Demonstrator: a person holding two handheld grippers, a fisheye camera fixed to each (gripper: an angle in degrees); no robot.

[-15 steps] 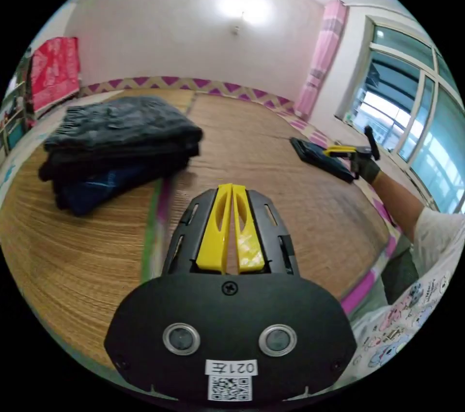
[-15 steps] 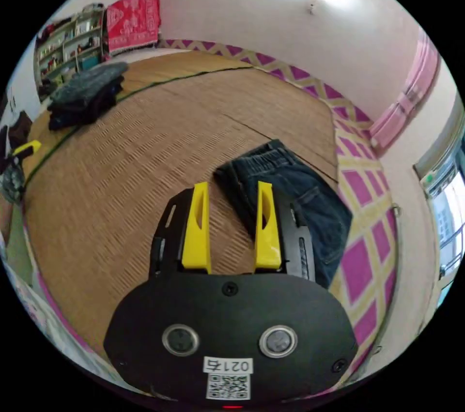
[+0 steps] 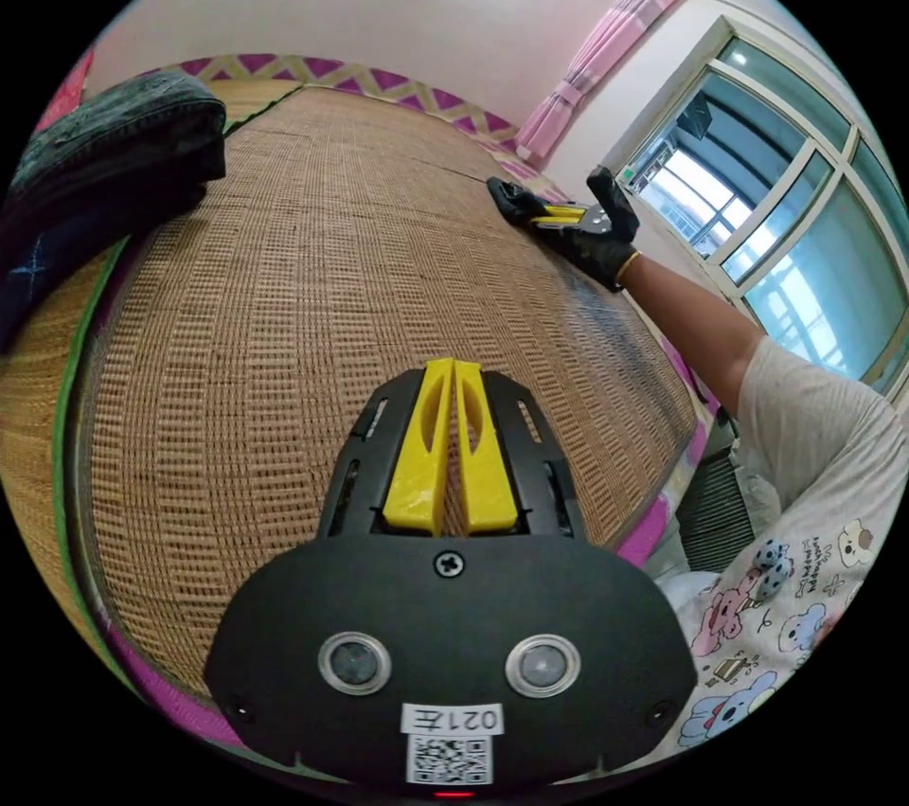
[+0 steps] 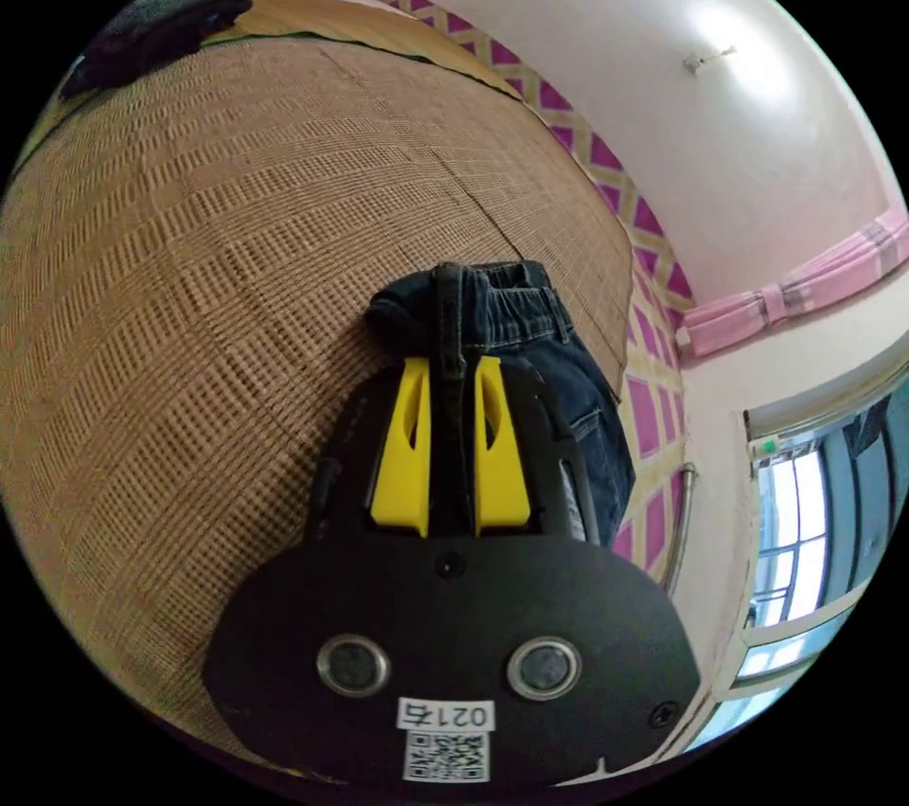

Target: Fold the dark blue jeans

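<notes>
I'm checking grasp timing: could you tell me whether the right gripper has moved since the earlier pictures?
Yes. The right gripper has come forward onto the dark blue jeans lying on the woven mat, clamping a fold.

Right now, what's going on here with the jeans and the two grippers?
A person is working on a woven mat. The right hand-held gripper is shut on a fold of the jeans near the waistband, at the mat's far edge. The left hand-held gripper is shut on nothing, above bare mat. A stack of folded clothes sits off to one side. The fold itself does not look started yet.
</notes>
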